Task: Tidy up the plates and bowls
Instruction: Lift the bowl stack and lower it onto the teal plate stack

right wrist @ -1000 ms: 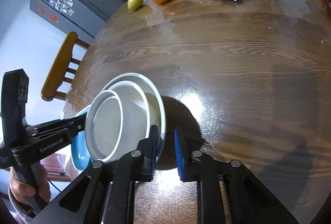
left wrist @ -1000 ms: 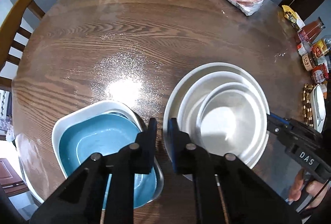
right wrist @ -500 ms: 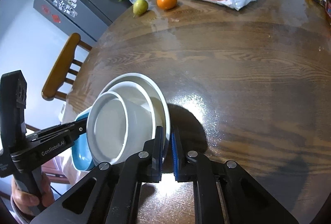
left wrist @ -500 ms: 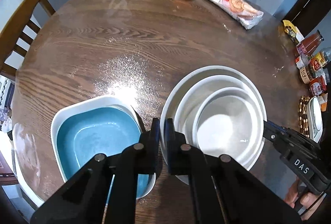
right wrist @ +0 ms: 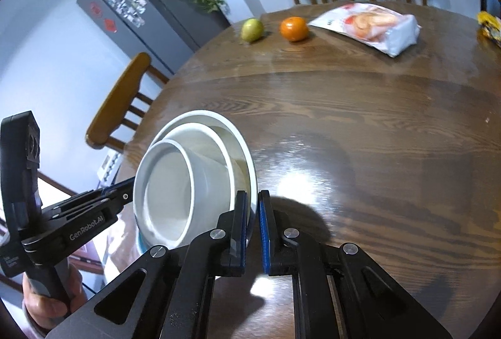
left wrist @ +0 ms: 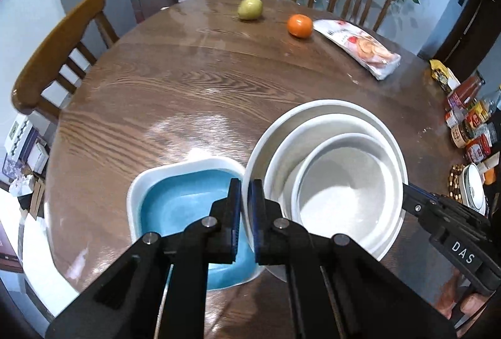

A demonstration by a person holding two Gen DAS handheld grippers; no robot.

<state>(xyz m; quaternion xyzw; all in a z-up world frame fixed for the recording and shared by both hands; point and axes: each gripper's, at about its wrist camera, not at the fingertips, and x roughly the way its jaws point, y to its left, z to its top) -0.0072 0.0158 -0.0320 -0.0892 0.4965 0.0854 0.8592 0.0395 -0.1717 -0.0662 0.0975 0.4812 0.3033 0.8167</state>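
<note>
A stack of three nested white dishes, a wide plate (left wrist: 313,110) with two bowls (left wrist: 341,198) inside, is held up off the round wooden table (left wrist: 188,82). My left gripper (left wrist: 245,213) is shut on the plate's left rim. My right gripper (right wrist: 253,220) is shut on the opposite rim (right wrist: 250,176), and the stack (right wrist: 175,182) tilts in that view. A square blue dish with a white rim (left wrist: 184,198) sits on the table below and left of the stack, partly under it.
A pear (left wrist: 249,8), an orange (left wrist: 300,25) and a snack bag (left wrist: 360,47) lie at the table's far side. Bottles and jars (left wrist: 469,122) crowd the right edge. Wooden chairs (left wrist: 59,57) stand around the table.
Both grippers closed onto the plate's rims and lifted the white stack off the table. The stack rose and shifted toward the blue dish, now overlapping its right edge.
</note>
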